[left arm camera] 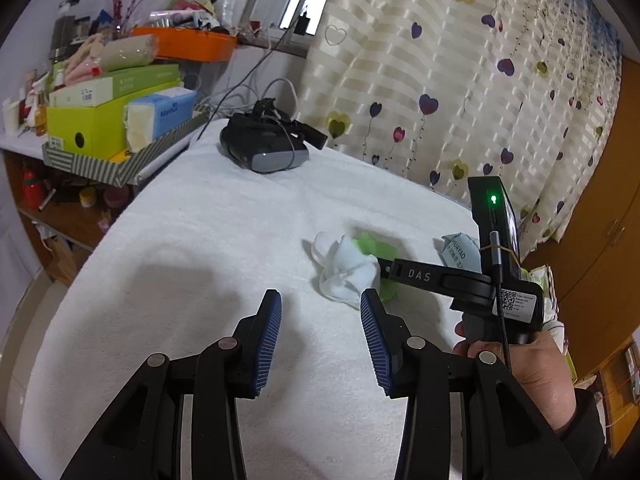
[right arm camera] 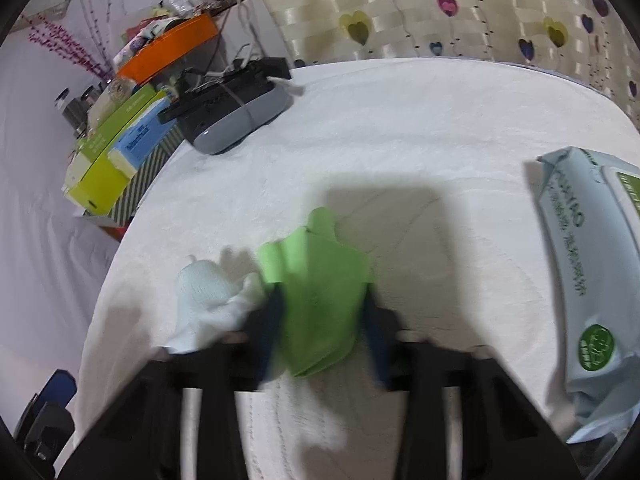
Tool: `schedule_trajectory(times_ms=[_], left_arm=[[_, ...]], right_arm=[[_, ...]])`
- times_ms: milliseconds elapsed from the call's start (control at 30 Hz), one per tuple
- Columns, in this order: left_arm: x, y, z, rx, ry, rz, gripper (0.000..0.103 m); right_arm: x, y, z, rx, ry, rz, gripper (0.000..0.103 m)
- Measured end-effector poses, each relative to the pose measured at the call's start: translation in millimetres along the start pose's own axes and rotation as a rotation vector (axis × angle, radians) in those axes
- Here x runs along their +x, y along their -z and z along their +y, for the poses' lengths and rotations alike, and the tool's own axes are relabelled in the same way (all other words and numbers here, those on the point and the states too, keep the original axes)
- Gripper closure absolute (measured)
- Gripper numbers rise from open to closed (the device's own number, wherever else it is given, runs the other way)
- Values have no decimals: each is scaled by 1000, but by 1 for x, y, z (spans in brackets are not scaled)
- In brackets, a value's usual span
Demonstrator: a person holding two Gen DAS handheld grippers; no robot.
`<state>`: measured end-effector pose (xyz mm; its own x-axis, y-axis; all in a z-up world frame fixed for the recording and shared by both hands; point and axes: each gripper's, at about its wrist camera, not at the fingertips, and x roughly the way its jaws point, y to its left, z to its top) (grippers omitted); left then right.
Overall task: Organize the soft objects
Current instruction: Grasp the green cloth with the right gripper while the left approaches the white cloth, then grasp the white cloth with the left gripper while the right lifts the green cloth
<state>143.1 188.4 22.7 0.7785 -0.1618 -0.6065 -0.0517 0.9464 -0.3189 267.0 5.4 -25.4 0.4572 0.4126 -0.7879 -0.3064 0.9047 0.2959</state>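
Both wrist views overlook the white bed (left arm camera: 200, 240).

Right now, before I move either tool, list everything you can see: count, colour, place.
green cloth: one, bright green, mid-bed, between the right tool's pads
white cloth: one, white, crumpled, against the green cloth
wipes pack: one, pale blue with green label, to the right on the bed
headset: one, black and grey, far side of the bed, cables attached
bed cover: one, white
striped tray of boxes: one, lime and blue boxes, on the shelf on the left
orange tray: one, behind the boxes
curtain: one, cream with hearts
left tool: open, over bare cover
right tool: shut on the green cloth
hand: one, gripping the right tool's handle
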Motion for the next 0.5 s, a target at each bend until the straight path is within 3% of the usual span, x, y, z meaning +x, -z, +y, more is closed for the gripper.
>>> schedule_trajectory(times_ms=[67, 333, 500], left_arm=[[2, 0, -1, 2, -4, 6, 63], [10, 1, -3, 12, -19, 27, 58], [22, 1, -2, 12, -33, 54, 58]], right_arm=[[-1, 2, 3, -21, -29, 6, 93], [-16, 25, 28, -119, -160, 51, 95], [-36, 28, 30, -129, -157, 10, 95]])
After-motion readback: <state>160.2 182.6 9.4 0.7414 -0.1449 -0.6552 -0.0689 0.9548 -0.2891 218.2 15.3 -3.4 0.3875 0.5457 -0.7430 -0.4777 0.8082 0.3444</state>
